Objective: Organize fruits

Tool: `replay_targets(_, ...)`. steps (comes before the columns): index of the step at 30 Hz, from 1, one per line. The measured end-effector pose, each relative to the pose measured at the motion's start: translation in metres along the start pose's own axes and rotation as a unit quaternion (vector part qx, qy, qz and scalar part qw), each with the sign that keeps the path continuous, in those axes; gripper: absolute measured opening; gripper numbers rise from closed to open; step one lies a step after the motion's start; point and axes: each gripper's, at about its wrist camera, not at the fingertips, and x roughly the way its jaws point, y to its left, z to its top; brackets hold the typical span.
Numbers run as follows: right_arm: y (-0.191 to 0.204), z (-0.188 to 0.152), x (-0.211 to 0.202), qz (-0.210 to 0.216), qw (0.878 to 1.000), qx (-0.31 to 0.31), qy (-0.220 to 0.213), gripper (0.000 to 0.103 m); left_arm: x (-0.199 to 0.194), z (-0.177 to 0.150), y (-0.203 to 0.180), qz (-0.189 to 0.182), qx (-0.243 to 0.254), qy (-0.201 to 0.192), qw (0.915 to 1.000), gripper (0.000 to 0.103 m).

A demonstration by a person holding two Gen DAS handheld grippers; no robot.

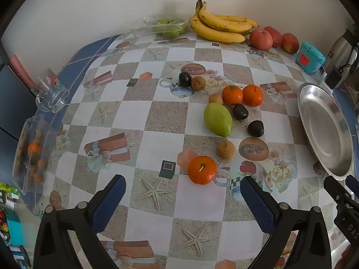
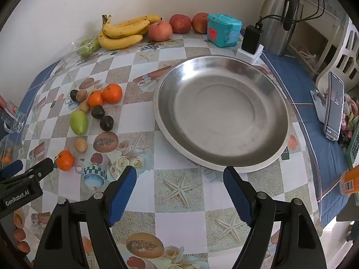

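Loose fruit lies on the checked tablecloth: a near orange (image 1: 202, 169) (image 2: 64, 160), two more oranges (image 1: 232, 94) (image 2: 112, 93), a green mango (image 1: 217, 119) (image 2: 78, 122), dark plums (image 1: 255, 128) (image 2: 106, 122) and small brown fruits (image 1: 226, 149) (image 2: 80, 144). An empty steel plate (image 1: 325, 130) (image 2: 222, 114) sits to the right. My left gripper (image 1: 182, 187) is open and empty, just short of the near orange. My right gripper (image 2: 179, 179) is open and empty at the plate's near rim.
Bananas (image 1: 221, 25) (image 2: 122, 31), red apples (image 1: 261, 39) (image 2: 160, 30) and bagged green fruit (image 1: 170, 28) line the back wall. A teal box (image 2: 223, 30), charger (image 2: 251, 39), kettle (image 2: 278, 15) and phone (image 2: 335, 105) stand right. A glass mug (image 1: 51, 93) and clear tray (image 1: 31, 152) sit left.
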Motion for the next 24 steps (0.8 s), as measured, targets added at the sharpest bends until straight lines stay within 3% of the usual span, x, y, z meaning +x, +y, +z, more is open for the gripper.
replay_targets(24, -0.001, 0.0013, -0.0014, 0.0, 1.0, 0.0, -0.002, 0.08, 0.0005, -0.0023, -0.0001, 0.0, 0.0, 0.001, 1.0, 0.103)
